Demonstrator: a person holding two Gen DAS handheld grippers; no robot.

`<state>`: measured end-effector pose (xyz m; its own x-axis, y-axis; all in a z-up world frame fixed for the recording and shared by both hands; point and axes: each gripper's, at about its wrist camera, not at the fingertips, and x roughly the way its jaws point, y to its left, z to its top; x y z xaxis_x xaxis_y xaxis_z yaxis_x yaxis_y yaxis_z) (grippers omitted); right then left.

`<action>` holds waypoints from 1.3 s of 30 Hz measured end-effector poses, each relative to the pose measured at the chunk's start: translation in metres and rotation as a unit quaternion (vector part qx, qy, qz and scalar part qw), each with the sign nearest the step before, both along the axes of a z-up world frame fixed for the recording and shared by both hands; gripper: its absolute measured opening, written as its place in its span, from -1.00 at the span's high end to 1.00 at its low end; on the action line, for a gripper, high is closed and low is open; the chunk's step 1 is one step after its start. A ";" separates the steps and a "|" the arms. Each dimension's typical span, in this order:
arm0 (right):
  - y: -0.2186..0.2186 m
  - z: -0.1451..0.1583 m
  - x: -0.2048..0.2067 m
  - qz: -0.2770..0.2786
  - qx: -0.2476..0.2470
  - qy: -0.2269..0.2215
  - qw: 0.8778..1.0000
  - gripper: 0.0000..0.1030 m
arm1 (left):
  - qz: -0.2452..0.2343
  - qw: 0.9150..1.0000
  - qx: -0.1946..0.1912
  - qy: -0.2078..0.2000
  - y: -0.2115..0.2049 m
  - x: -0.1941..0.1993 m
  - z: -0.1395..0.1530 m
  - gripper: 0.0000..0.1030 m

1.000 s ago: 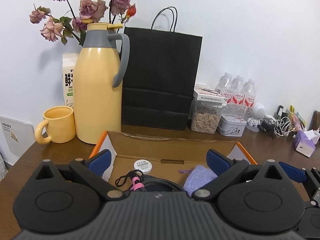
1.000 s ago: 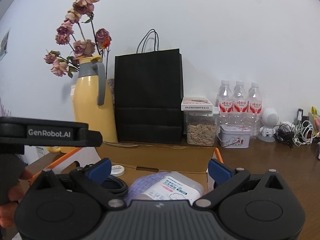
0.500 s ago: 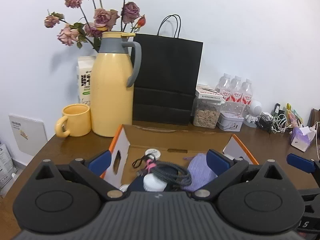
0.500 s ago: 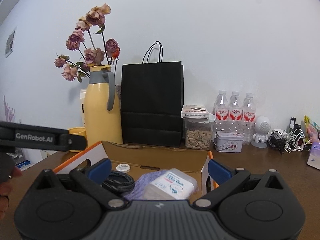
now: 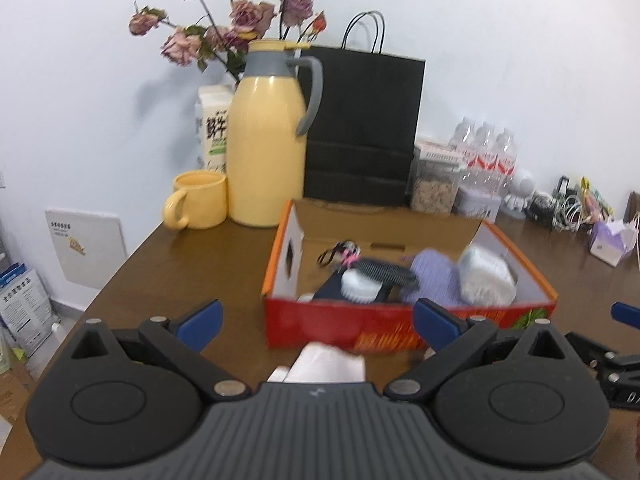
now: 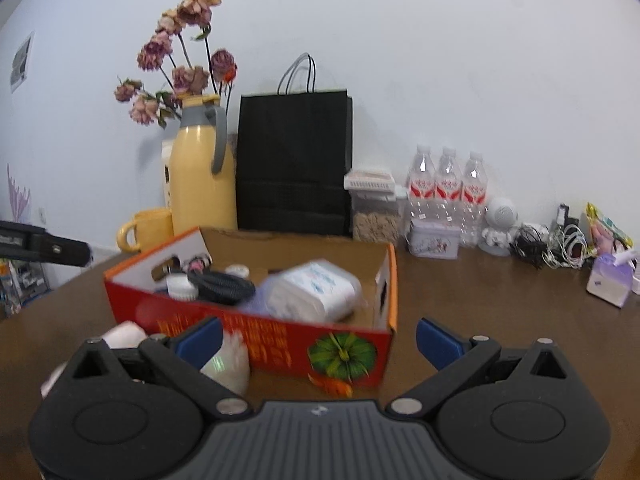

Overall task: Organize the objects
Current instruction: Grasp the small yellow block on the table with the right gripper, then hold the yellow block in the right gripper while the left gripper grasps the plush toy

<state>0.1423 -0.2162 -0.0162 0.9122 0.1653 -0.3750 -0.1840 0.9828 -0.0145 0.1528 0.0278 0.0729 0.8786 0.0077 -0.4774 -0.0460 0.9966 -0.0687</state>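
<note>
- Left claw (image 5: pixel 316 322): jaws spread wide, nothing between the blue fingertips (image 5: pixel 200 319); it hovers above the counter (image 5: pixel 192 280), in front of the box.
- Right claw (image 6: pixel 320 338): jaws likewise wide apart and empty, facing the box's front wall.
- Box (image 5: pixel 404 326): red and orange cardboard, lid flaps up, standing mid-counter; its front wall carries yellow print and a green-leaf emblem (image 6: pixel 342 354).
- Box contents: a coiled black cable (image 5: pixel 384 274) lying over a white round lid (image 5: pixel 360 286); a lilac pouch (image 5: pixel 434 276) to its right; a clear-wrapped white pack (image 5: pixel 486 276) against the right wall; a small white disc (image 6: pixel 237 271) near the back wall. A black-and-pink cord (image 5: pixel 340 252) lies at the back left.
- White paper (image 5: pixel 324 362): on the counter just in front of the box, between the left claw's fingers in view; blurred.
- White bag (image 6: pixel 228 364): beside the box's front left corner, touching or nearly touching the wall; contact cannot be told.
- Back edge of the counter, left to right: yellow mug (image 5: pixel 198 205), yellow jug (image 5: pixel 268 152) with dried roses (image 5: pixel 236 16) behind it, carton (image 5: pixel 214 132), black bag (image 5: pixel 360 128), seed jar (image 6: pixel 376 214), tin (image 6: pixel 434 240), three bottles (image 6: pixel 448 192), tangled cables (image 6: pixel 560 246).
- Tissue pack (image 6: pixel 610 280): near the right edge, well apart from the box.
</note>
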 end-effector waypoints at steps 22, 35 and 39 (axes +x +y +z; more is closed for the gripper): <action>-0.023 -0.065 0.015 0.043 -0.042 0.121 0.991 -0.17 | 0.035 0.998 -0.015 0.048 0.041 -0.048 -0.048 -1.00; -0.028 -0.060 0.006 0.044 -0.026 0.100 0.994 0.39 | 0.042 0.997 -0.036 0.057 0.037 -0.053 -0.055 -1.00; -0.028 -0.055 -0.002 0.029 -0.020 0.064 0.997 0.39 | 0.041 0.996 -0.057 0.050 0.025 -0.057 -0.048 -1.00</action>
<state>0.1402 -0.2445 -0.0714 0.8461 0.1984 -0.4947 -0.2433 0.9696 -0.0273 0.0957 0.0530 0.0244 0.8257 0.0185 -0.5638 -0.1394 0.9751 -0.1722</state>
